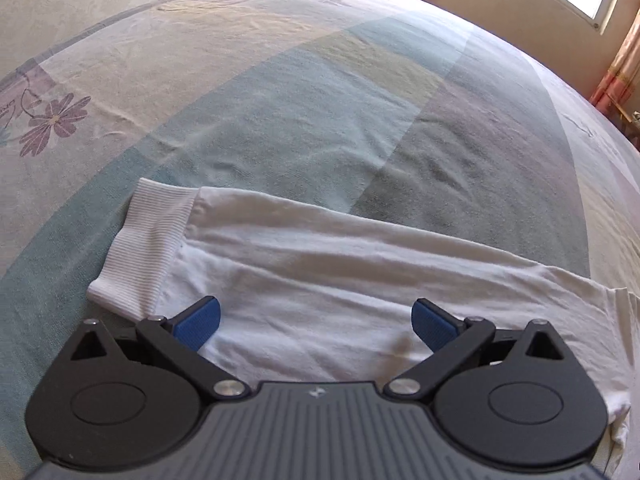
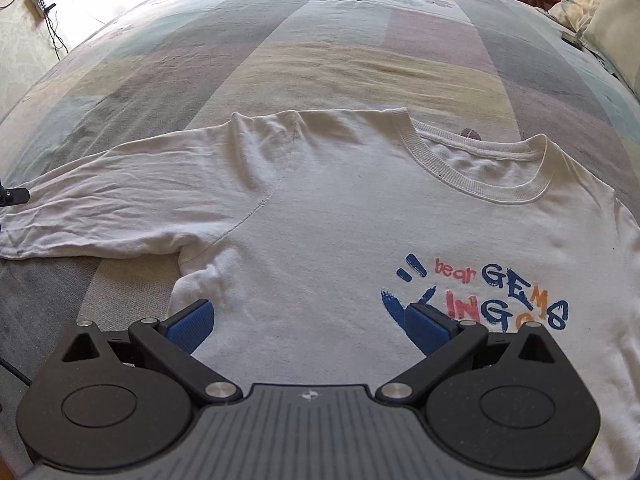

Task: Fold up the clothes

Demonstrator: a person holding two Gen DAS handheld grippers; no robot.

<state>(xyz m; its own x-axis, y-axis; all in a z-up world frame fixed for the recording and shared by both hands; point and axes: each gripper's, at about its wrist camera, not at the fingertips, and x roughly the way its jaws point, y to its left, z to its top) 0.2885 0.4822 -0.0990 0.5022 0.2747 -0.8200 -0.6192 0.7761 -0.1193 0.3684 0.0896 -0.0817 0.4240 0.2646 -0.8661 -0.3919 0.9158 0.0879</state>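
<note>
Ribbed cuff marks the far left end of a white long-sleeved shirt spread face-up on a bed covered by a pastel patchwork sheet. From the cuff the sleeve runs rightward, fairly flat with soft lengthwise creases. The left gripper hangs low over the sleeve just beside the cuff, its blue pads spread wide and holding nothing.

Further right, the sleeve joins the body at the shoulder seam, where cloth bunches into a small lump under the armpit. The right gripper hovers over the chest, its jaws likewise spread wide and empty, with the ribbed neckband beyond it and the printed lettering to its right.

The garment looks like thin cotton jersey: light, limp, and likely to sag and wrinkle when lifted, though unlikely to slip from the textured pads. The cuff's thicker rib would probably give the firmest pinch for the left side. For the right, the shoulder seam or the side edge near the armpit seems the best hold, since a pinch in mid-chest might gather only the top layer.
</note>
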